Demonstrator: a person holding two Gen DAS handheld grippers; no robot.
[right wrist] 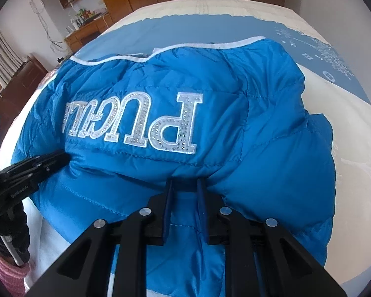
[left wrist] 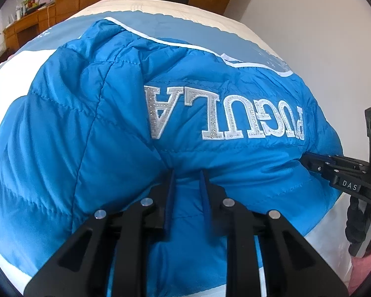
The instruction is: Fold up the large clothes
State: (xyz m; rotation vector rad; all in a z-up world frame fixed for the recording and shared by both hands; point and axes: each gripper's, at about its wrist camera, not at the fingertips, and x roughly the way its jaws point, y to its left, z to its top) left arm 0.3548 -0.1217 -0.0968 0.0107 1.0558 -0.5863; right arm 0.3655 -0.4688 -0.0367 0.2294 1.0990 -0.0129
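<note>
On the bed [left wrist: 175, 7], blue jacket [left wrist: 111, 123] edge pinched by left gripper [left wrist: 187, 173], right gripper [right wrist: 185, 183].

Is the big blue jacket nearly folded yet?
Partly. The blue jacket already lies bunched into a compact bundle on the bed, lettering facing up. The left gripper and right gripper each pinch its near edge. Folding that edge over and flattening remain.

One blue jacket [left wrist: 126, 128] — two tools: left tool [left wrist: 186, 173], right tool [right wrist: 185, 183] — one bed [left wrist: 195, 7]
</note>
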